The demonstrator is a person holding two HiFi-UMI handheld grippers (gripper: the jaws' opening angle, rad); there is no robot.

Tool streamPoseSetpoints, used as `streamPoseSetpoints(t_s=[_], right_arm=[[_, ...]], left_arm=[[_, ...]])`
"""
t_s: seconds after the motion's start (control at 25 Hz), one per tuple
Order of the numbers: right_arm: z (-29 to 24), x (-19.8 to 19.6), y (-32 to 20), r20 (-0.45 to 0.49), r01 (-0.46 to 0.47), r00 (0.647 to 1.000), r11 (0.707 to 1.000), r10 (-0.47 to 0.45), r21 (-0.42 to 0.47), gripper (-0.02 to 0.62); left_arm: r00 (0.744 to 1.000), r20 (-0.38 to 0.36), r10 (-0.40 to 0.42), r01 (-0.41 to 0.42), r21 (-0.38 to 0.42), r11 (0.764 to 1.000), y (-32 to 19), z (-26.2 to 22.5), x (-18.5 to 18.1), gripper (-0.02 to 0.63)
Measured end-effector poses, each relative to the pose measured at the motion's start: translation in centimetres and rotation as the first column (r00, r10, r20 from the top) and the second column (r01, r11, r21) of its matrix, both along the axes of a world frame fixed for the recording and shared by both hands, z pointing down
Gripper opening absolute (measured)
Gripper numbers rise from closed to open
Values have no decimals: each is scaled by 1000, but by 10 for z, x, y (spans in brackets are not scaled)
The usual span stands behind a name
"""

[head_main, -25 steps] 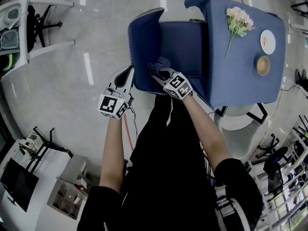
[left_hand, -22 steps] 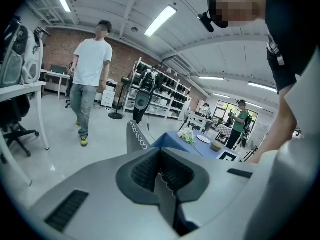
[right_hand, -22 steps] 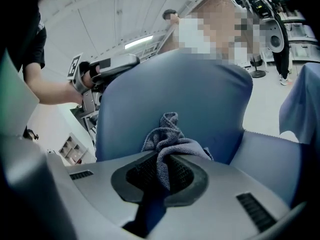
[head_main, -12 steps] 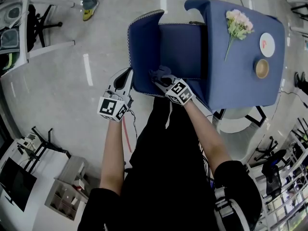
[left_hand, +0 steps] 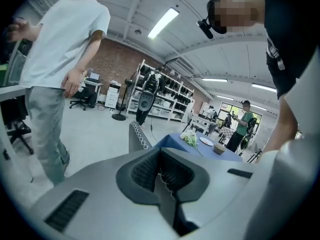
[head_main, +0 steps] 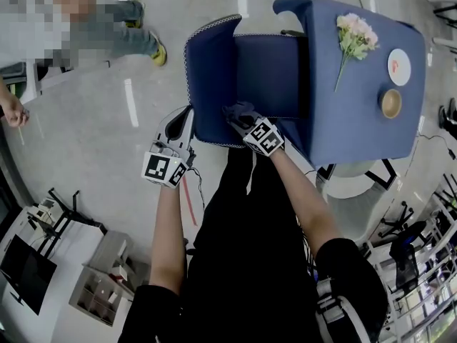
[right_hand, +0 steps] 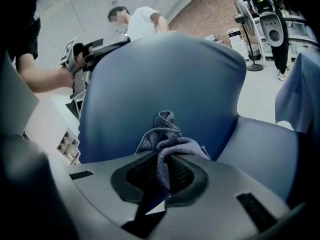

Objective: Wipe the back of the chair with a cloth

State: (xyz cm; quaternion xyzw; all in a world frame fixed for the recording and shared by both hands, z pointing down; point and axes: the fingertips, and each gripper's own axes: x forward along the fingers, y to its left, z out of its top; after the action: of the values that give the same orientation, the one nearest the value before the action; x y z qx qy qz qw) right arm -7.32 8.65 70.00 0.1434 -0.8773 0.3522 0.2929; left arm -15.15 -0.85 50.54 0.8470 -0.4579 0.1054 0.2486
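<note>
A bystander [head_main: 132, 31] stands on the floor at far left. Nearer, the left gripper [head_main: 184, 118] hangs just beside the blue chair's [head_main: 268, 66] outer edge, its jaws pressed together on nothing. The right gripper [head_main: 238, 118] pinches a bunched grey cloth [right_hand: 167, 134] close against the inner face of the chair's back [right_hand: 165, 74]. Further right stands a blue-covered table [head_main: 357, 120] with flowers [head_main: 353, 36], a plate [head_main: 398, 66] and a bowl [head_main: 390, 102].

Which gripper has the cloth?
The right gripper: its jaws are shut on the cloth, facing the chair back. The left gripper has its jaws together and empty, beside it.
</note>
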Motion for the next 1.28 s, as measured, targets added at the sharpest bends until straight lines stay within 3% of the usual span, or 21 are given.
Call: streamPoseSetpoints(t_s=[0.56, 0.92, 1.28], right_arm=[[52, -1, -48, -47, -65, 997, 998, 64, -21, 58], [48, -5, -70, -35, -114, 993, 991, 112, -72, 57], [47, -10, -108, -33, -147, 989, 988, 146, -38, 57]], left_arm=[[999, -25, -21, 21, 10, 1000, -5, 5, 0, 25], [999, -30, -37, 37, 4, 999, -6, 4, 0, 25], [998, -35, -56, 57, 5, 998, -7, 6, -1, 25]])
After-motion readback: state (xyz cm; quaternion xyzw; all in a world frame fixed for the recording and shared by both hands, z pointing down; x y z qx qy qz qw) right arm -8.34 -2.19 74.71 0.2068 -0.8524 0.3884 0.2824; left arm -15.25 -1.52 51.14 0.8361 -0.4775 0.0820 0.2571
